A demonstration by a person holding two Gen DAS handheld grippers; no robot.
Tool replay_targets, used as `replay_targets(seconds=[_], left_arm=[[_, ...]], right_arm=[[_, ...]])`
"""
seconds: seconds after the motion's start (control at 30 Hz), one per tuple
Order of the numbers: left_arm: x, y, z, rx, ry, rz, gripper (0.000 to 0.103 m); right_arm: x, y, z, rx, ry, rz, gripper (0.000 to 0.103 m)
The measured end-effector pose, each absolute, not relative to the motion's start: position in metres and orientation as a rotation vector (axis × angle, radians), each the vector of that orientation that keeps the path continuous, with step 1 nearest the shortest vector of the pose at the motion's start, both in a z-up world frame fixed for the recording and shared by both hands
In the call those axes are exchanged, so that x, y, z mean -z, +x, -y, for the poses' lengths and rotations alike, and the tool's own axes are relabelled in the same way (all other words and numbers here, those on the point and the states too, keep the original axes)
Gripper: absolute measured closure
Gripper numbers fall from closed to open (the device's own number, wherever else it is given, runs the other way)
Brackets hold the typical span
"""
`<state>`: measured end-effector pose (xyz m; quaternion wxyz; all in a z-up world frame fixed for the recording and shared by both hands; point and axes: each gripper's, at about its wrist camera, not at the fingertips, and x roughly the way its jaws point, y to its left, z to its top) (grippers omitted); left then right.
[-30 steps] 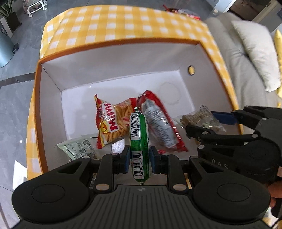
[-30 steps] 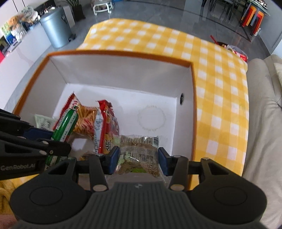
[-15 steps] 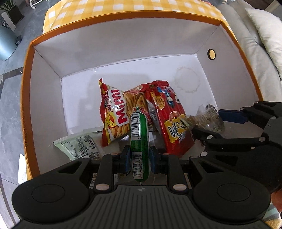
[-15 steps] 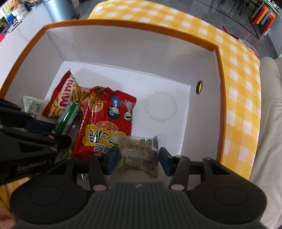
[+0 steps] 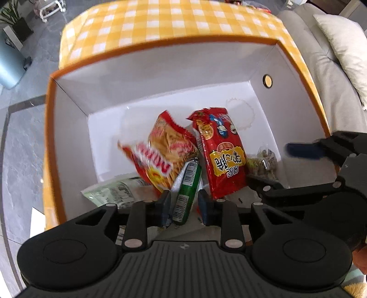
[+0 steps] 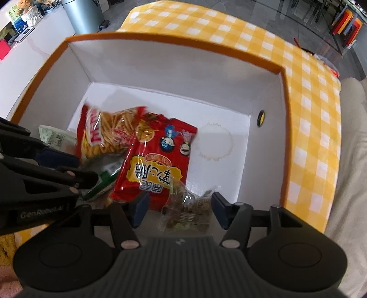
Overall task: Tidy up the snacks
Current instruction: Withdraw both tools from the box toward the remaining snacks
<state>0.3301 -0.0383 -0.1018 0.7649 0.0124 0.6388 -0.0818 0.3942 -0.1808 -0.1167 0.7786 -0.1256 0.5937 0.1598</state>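
An orange-rimmed box [image 5: 160, 45] with white walls holds the snacks. My left gripper [image 5: 184, 207] hangs over its near side, jaws opening. A green sausage stick [image 5: 188, 194] leans tilted between the pads, loose, with a gap on its right. My right gripper [image 6: 181, 209] is beside it on the right, jaws opening wide. A clear packet of brown snacks [image 6: 190, 206] lies between its pads, untouched by them. A blurred bag of fried sticks [image 5: 160, 149], a red bag [image 5: 220, 151] and a pale green packet [image 5: 110, 193] lie on the box floor.
The box [image 6: 160, 37] stands on a yellow checked tablecloth [image 5: 172, 20]. Its right wall has a round hole [image 5: 267, 80]. A grey sofa with a cushion [image 5: 339, 45] is to the right. A grey bin [image 6: 84, 13] stands on the floor beyond.
Both pairs of jaws have widened. The green sausage stick has tipped over to the right and come loose. The clear packet is let go. The bag of fried sticks has shifted.
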Motion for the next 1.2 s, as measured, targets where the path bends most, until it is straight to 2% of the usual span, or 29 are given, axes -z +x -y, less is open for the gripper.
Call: replay_targets(seconds=[0.07, 0.1, 0.13, 0.27, 0.47, 0.87, 1.2], left_arm=[[0.095, 0.327, 0.036, 0.169, 0.026, -1.365, 0.057], [0.090, 0.325, 0.034, 0.169, 0.022, -1.352, 0.051], [0.087, 0.324, 0.033, 0.172, 0.019, -1.339, 0.050], [0.076, 0.318, 0.030, 0.167, 0.027, -1.306, 0.049], [0.055, 0.307, 0.030, 0.174, 0.038, -1.250, 0.041], [0.019, 0.278, 0.028, 0.177, 0.074, -1.132, 0.037], [-0.024, 0.230, 0.025, 0.235, 0.110, -0.955, 0.032]], right_arm=[[0.111, 0.391, 0.180, -0.308, -0.306, -1.250, 0.023], [0.108, 0.390, 0.180, -0.300, -0.314, -1.236, 0.021], [0.106, 0.390, 0.183, -0.299, -0.309, -1.232, 0.021], [0.096, 0.388, 0.192, -0.292, -0.263, -1.230, 0.021], [0.080, 0.379, 0.197, -0.280, -0.243, -1.202, 0.021], [0.051, 0.354, 0.206, -0.274, -0.183, -1.149, 0.021], [0.011, 0.313, 0.206, -0.276, -0.116, -1.052, 0.021]])
